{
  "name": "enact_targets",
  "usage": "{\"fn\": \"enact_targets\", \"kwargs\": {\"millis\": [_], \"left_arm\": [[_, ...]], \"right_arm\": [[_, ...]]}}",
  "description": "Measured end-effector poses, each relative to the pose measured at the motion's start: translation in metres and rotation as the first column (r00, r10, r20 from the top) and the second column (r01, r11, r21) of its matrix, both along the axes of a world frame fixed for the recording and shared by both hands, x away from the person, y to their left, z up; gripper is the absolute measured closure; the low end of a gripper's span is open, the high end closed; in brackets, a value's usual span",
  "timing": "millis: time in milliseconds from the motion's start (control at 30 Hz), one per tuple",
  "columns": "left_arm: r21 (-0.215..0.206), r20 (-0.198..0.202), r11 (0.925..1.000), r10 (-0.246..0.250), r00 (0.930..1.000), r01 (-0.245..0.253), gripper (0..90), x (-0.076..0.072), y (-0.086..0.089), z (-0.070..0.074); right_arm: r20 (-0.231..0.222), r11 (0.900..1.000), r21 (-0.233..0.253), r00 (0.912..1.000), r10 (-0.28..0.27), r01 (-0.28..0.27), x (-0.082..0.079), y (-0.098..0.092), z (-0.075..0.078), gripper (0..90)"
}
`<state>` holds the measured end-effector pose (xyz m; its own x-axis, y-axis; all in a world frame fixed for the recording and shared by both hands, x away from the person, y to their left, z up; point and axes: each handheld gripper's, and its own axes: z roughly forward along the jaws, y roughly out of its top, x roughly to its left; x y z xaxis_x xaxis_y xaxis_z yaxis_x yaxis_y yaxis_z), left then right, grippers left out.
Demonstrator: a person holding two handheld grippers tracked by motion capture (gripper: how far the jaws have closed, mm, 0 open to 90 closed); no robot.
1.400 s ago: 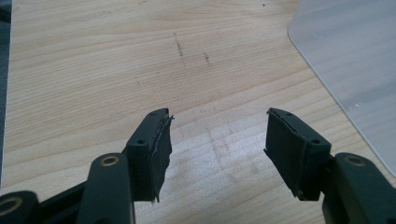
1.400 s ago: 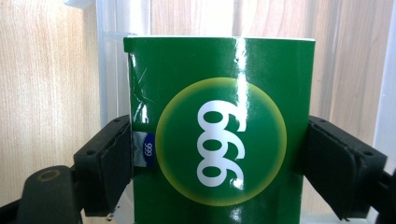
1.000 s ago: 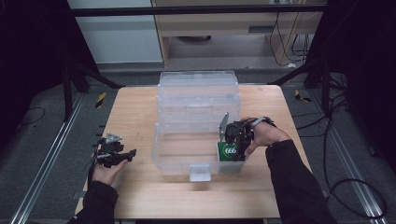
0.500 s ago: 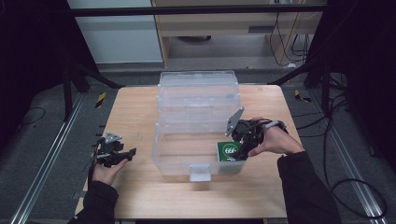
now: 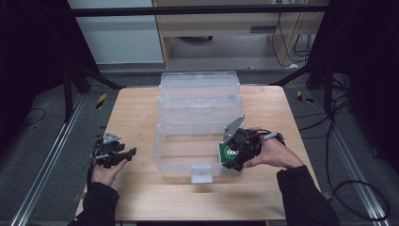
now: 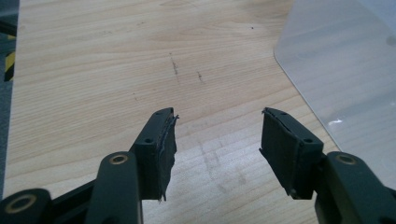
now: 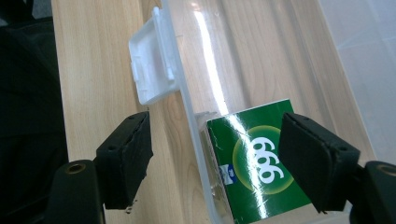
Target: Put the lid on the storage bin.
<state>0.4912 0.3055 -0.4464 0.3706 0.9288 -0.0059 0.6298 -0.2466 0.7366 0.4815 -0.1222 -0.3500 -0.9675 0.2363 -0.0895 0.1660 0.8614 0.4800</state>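
1 green box (image 7: 261,168) in bin (image 7: 299,56), between parted jaws

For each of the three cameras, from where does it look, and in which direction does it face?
High view: above the person's side, looking forward and down on the wooden table and clear plastic bin; both forearms, left gripper and right gripper show.
Left gripper view: rides the left gripper, facing bare tabletop; open jaws show.
Right gripper view: rides the right gripper, looking down at the green box inside the bin; open jaws straddle the bin's front wall.
Shared: high and right gripper views show the white latch.
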Motion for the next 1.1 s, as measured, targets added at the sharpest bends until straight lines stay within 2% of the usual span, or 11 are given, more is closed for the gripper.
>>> {"fn": "enact_targets", "kwargs": {"millis": [67, 267, 433, 533, 600, 767, 900, 1100], "left_arm": [[0.003, 0.005, 1.0, -0.002, 1.0, 0.002, 45.8, 0.0, 0.0, 0.001], [-0.005, 0.022, 0.9999, -0.009, 0.9997, 0.009, 46.1, -0.001, 0.001, 0.003], [0.0, 0.038, 0.9999, -0.013, 0.9992, 0.013, 47.4, -0.001, 0.002, 0.005], [0.013, 0.043, 0.9997, -0.022, 0.9988, 0.022, 48.8, -0.001, 0.002, 0.004], [0.023, 0.05, 0.9994, -0.026, 0.9984, 0.025, 48.9, -0.002, 0.001, 0.004], [0.027, 0.065, 0.9995, -0.019, 0.9977, 0.017, 47.9, -0.003, 0.002, 0.007], [0.026, 0.08, 0.9995, -0.018, 0.9967, 0.016, 47.8, -0.004, 0.003, 0.009], [0.007, 0.069, 0.9997, -0.024, 0.9973, 0.023, 47.8, -0.004, 0.003, 0.014]], "right_arm": [[0.001, 1.0, -0.005, 0.9999, 0.013, -0.013, -0.002, 0.002, -0.001, 26.8], [0.01, 1.0, 0.02, 0.9997, 0.023, -0.023, -0.005, 0.007, 0.0, 31.0], [-0.003, 0.999, -0.034, 0.9996, 0.027, -0.027, -0.008, 0.015, -0.006, 32.1], [-0.011, 0.999, -0.007, 0.9994, 0.034, -0.034, -0.008, 0.019, -0.008, 35.3], [-0.021, 0.999, -0.003, 0.9989, 0.042, -0.042, -0.006, 0.023, -0.011, 36.4], [-0.047, 0.996, -0.054, 0.9968, 0.065, -0.067, -0.005, 0.038, -0.024, 37.8], [-0.065, 0.996, -0.055, 0.9953, 0.071, -0.075, 0.0, 0.043, -0.031, 42.8], [-0.103, 0.995, -0.072, 0.9924, 0.067, -0.075, 0.005, 0.048, -0.04, 50.3]]}}
